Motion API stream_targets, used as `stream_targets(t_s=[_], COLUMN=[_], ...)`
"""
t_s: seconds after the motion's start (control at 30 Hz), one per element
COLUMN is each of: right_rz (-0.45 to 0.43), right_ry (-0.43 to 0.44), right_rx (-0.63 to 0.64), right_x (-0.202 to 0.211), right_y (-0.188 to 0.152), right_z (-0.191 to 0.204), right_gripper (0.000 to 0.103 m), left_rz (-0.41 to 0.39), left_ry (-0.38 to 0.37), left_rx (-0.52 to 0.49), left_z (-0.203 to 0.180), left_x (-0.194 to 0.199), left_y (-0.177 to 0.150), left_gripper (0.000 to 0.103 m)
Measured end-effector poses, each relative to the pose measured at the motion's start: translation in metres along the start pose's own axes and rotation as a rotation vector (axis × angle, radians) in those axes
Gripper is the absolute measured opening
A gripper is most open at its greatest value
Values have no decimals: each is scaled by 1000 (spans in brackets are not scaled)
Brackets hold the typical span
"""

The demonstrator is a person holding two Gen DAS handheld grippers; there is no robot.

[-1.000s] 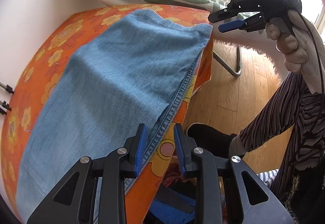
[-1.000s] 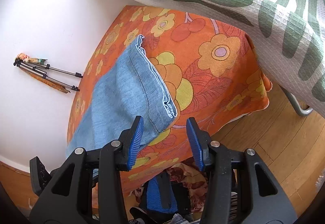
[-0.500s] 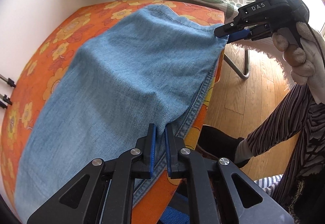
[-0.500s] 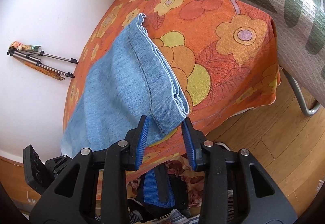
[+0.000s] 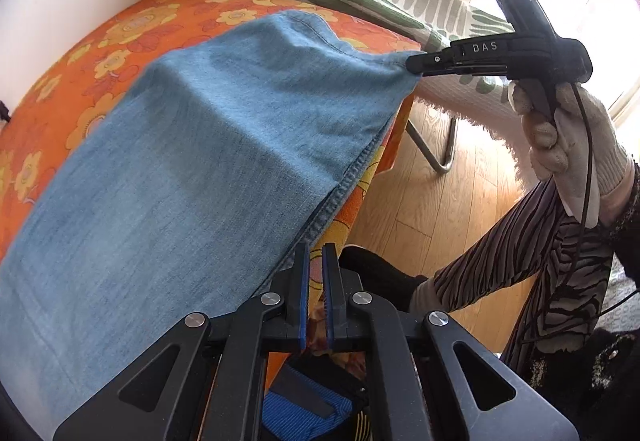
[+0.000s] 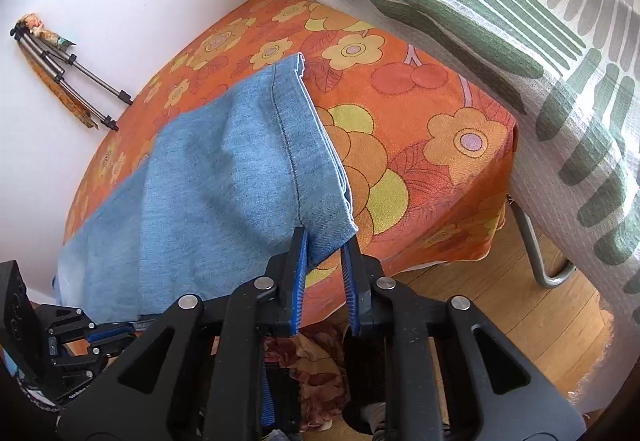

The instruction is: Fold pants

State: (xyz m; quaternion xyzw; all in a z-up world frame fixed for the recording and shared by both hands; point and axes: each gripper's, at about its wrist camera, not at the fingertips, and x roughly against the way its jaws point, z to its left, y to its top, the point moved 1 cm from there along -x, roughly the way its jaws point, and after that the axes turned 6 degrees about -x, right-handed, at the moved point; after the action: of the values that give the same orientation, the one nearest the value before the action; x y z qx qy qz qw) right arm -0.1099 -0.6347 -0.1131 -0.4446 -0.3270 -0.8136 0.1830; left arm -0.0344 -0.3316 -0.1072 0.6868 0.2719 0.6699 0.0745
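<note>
Left tool (image 5: 314, 261): blue pads nearly together, clamped on the side seam of the jeans (image 5: 192, 169) where the denim hangs over the near edge. I read that as a firm pinch.

Right tool (image 6: 325, 241): jaws have just been closing; the hemmed corner of the jeans (image 6: 224, 177) sits between the pads and is pinched there. From my left camera the right tool (image 5: 416, 64) pulls that corner taut, a gloved hand (image 5: 568, 137) gripping the handle.

Jeans lie spread over an orange flowered cloth (image 6: 420, 145) covering the worktop, the grasped edge lifted off it and the far part resting on it.

Green-and-white patterned blanket (image 6: 500, 13) behind. Folded tripod (image 6: 68, 69) against the white wall. Wood floor (image 5: 432, 201) below, with a striped trouser leg (image 5: 520, 241) beside it.
</note>
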Motion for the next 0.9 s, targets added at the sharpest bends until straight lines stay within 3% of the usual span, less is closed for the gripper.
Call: stream_targets(t_s=[0.1,0.27,0.37,0.43,0.5,0.77,0.9], right_rz=[-42,-32,7,33,63,323,438], right_ry=[3,156,267,353,430,535,544], right_rx=[86,330,478,562,650,1016,1145], right_x=[13,19,9,0,-12,-98,-151], right_y=[3,11,14,14,12,-27,-63], right_z=[21,108,175,219,264,425,480], right_gripper=[23,25,36,51,61,62,62], left_rz=[-50,-109,-123,-133,-141,-145,-184], left_ry=[43,134,198,238,274,448,480], left_rx=[47,190,304,384,457,703,812], left_z=[17,64,101,125,149,225,255], left_x=[25,66,83,92,100,129,150], left_y=[-11,-45,-73,-94,-114,-185,-214], left_gripper=[15,20,23,29,29,29,29])
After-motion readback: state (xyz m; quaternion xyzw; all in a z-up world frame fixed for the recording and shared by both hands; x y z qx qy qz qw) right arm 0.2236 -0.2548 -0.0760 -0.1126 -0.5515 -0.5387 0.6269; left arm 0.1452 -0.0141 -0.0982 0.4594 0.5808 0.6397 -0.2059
